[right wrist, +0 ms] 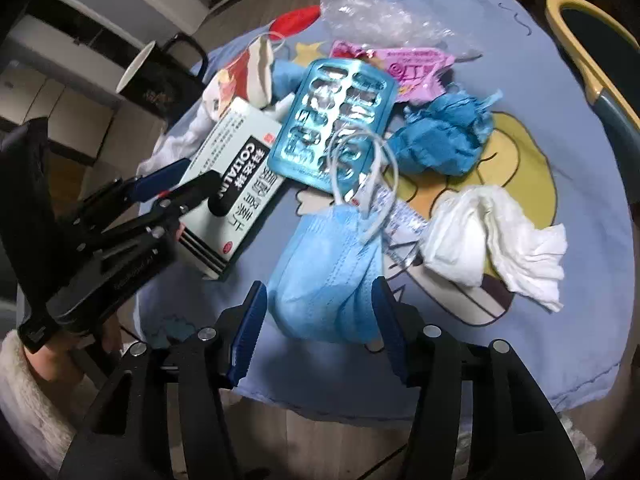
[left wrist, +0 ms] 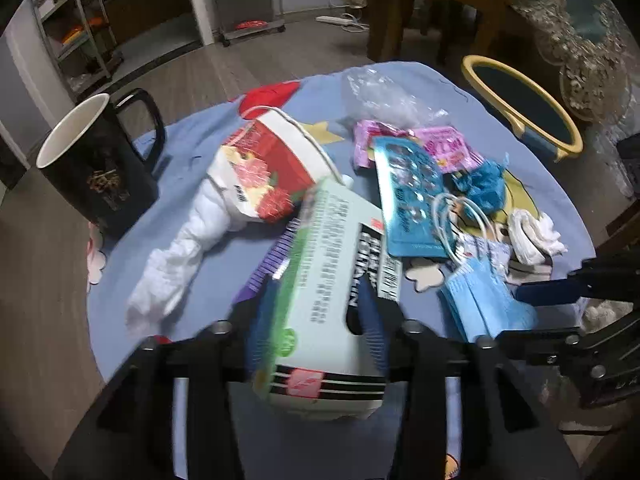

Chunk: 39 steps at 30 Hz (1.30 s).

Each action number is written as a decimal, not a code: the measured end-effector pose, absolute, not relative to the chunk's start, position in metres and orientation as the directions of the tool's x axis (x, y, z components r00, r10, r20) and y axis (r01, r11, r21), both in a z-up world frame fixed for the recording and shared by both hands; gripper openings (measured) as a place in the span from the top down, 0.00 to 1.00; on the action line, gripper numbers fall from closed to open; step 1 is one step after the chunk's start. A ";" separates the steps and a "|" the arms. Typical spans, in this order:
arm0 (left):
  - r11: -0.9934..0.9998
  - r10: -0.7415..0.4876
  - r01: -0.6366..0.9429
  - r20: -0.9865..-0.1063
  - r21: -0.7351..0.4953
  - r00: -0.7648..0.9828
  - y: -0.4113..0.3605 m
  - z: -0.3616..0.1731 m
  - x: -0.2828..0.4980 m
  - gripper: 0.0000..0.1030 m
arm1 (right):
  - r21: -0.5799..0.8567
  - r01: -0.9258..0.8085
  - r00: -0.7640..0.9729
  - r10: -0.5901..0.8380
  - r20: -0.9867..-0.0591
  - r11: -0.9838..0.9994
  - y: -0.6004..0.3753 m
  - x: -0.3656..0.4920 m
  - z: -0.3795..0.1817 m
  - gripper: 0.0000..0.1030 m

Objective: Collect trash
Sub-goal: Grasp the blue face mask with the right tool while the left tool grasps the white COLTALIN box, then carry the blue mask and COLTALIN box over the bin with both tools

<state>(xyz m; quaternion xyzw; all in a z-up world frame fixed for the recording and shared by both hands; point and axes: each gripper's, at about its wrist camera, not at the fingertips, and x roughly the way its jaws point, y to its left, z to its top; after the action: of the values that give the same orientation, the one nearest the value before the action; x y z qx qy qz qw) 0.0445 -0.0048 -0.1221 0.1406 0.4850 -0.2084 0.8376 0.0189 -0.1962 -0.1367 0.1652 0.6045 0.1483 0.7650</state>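
The left gripper [left wrist: 320, 312] has its jaws clamped on the medicine box [left wrist: 324, 280]; the right gripper [right wrist: 316, 320] stands half-wide around the blue face mask [right wrist: 324, 272]. The blister pack [right wrist: 332, 120], tissues and wrappers beyond lie uncollected on the bench [right wrist: 580, 160].

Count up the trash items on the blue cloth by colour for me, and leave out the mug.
Blue: 3 – face mask, blister pack, crumpled wad
White: 2 – tissue, twisted tissue
Pale green: 1 – medicine box
Red and white: 1 – paper bag
Pink: 1 – wrapper
Clear: 1 – plastic bag
Total: 9

Dim, bluish indoor light; motion blur smears the foreground, and fisheye edges curve into black.
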 end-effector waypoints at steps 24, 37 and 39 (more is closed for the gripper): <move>0.766 0.024 0.533 -0.844 0.360 0.536 -0.045 -0.152 0.037 0.30 | 0.471 0.033 0.431 0.413 -0.803 0.881 -0.239 0.025 -0.082 0.83; 0.908 -0.168 0.406 -0.801 0.101 0.574 -0.022 -0.063 0.044 0.31 | 0.510 0.019 0.506 0.431 -0.747 0.860 -0.255 0.032 -0.049 0.83; 0.907 -0.182 0.409 -0.783 0.101 0.595 -0.026 -0.048 0.043 0.31 | 0.518 0.020 0.532 0.429 -0.730 0.855 -0.264 0.035 -0.037 0.83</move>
<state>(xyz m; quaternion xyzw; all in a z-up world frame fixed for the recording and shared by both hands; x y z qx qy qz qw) 0.0430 -0.0255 -0.0480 0.1363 0.4177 -0.1674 0.8826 0.0349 -0.2644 -0.0367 0.2399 0.4683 0.1215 0.8417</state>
